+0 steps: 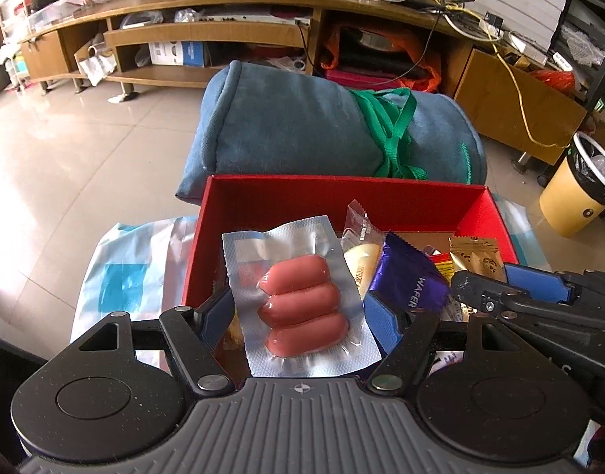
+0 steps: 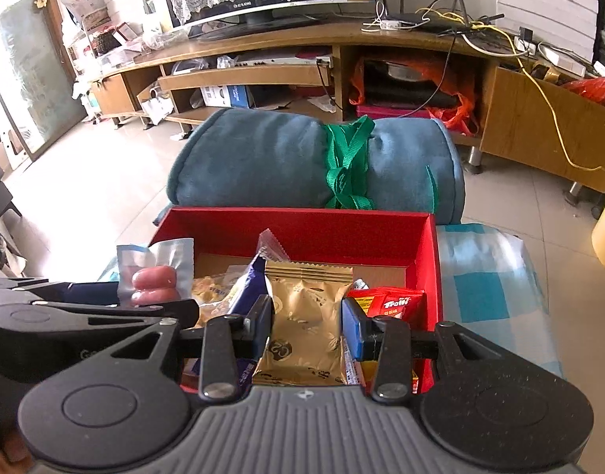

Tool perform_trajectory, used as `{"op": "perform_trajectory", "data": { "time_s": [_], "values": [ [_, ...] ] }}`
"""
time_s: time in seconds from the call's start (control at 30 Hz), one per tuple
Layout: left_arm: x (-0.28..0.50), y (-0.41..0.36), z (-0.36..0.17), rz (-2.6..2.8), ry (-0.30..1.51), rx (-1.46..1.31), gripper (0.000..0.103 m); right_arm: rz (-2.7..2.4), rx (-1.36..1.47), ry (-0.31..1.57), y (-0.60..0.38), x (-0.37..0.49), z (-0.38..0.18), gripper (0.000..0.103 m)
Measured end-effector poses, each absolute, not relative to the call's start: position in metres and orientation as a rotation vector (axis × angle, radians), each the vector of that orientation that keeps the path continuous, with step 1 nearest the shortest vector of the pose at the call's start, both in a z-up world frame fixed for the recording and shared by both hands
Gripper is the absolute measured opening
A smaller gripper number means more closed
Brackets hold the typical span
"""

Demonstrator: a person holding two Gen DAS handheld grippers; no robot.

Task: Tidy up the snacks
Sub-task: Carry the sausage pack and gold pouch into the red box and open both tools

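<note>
Both packets are being carried over the red box (already part-filled with snacks). The left gripper fingers pinch the vacuum-packed sausages; the right gripper fingers pinch a gold snack packet. Next, I judge: lower each into free space, then release.

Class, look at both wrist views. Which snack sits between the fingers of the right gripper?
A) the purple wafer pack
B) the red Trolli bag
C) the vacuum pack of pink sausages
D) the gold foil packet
D: in the right wrist view the right gripper has its blue pads against both sides of the gold foil packet, held over the red box.
</note>
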State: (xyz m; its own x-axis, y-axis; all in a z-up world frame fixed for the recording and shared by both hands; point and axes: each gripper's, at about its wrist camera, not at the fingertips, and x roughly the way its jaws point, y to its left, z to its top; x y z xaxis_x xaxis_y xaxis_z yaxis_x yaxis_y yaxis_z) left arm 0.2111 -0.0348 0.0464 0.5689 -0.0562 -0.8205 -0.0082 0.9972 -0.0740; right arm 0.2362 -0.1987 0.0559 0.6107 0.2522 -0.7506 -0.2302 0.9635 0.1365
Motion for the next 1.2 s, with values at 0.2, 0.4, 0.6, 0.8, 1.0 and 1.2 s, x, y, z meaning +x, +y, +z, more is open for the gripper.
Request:
{"op": "perform_trajectory", "data": {
  "time_s": [0.2,0.4,0.6,0.8,1.0,1.2],
  "values": [
    [0.220,-0.037,0.035,-0.012,0.988,-0.055,0.077,0.269,0.021,0.893,-0.197,0.246,0.044,0.033],
    [0.225,-0.037,0.025,0.003,1.011,-0.047,0.077,0.261,0.006,0.911,-0.194,0.251,0.035,0.033],
    [0.227,-0.039,0.019,0.004,1.027,-0.039,0.078,0.254,-0.003,0.928,-0.194,0.252,0.028,0.033],
    [0.228,-0.039,0.014,0.004,1.038,-0.039,0.079,0.251,-0.013,0.934,-0.193,0.253,0.024,0.033],
    [0.228,-0.039,0.011,0.005,1.043,-0.033,0.080,0.245,-0.022,0.943,-0.192,0.253,0.022,0.034],
    [0.227,-0.039,0.015,0.011,1.024,-0.018,0.083,0.235,-0.023,0.940,-0.193,0.253,0.023,0.037]
  ]
}}
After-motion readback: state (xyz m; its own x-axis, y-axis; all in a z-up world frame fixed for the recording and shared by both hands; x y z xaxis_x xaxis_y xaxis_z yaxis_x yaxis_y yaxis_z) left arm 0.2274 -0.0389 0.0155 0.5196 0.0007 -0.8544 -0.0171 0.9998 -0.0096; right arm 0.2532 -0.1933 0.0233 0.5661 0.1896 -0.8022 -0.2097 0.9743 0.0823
